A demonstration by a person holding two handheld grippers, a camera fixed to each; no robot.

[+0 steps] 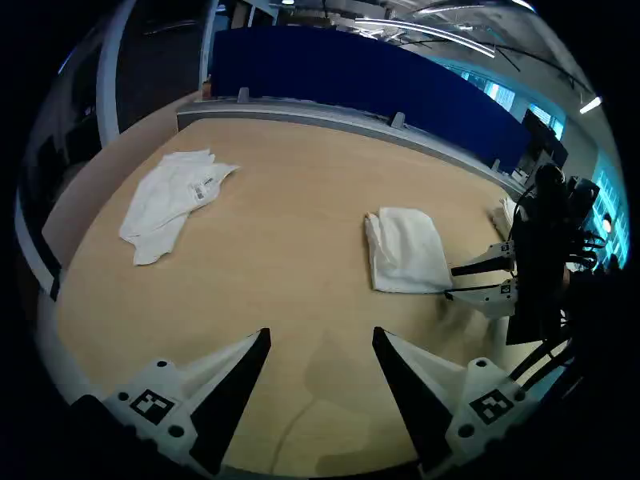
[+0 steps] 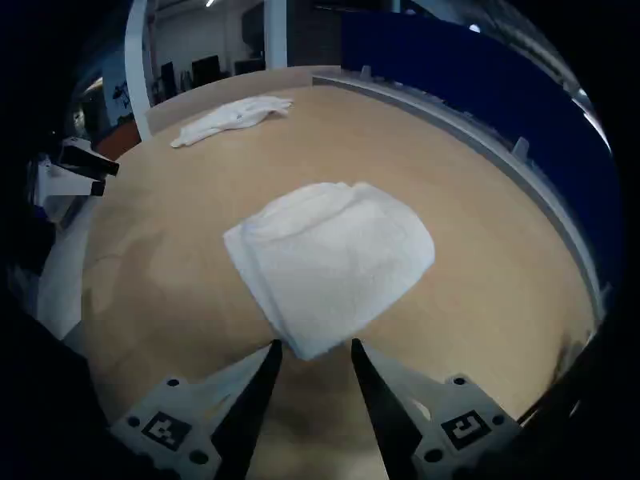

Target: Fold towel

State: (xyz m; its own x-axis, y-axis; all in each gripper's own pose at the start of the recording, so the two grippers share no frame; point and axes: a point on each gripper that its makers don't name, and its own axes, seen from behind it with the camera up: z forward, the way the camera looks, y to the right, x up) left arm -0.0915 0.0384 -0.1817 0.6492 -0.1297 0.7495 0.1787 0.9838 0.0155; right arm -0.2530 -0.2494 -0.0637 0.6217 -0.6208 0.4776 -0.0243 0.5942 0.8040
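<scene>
A folded white towel [image 2: 336, 256] lies flat on the wooden table [image 2: 480, 264]; the left gripper view has it at centre right [image 1: 408, 248]. My right gripper [image 2: 314, 346] is open, its two fingertips either side of the towel's near corner, not pressing on it. From the left gripper view that same right gripper [image 1: 450, 284] reaches the towel's edge from the right. My left gripper [image 1: 320, 344] hangs open over bare table with nothing between its fingers, and it appears far left in the right gripper view [image 2: 76, 172].
A second white towel [image 1: 172, 200], crumpled, lies near the table's far corner [image 2: 232, 116]. A blue partition [image 1: 360, 76] runs along the back edge of the table. A person's dark sleeve and cables [image 1: 552, 256] sit behind the right gripper.
</scene>
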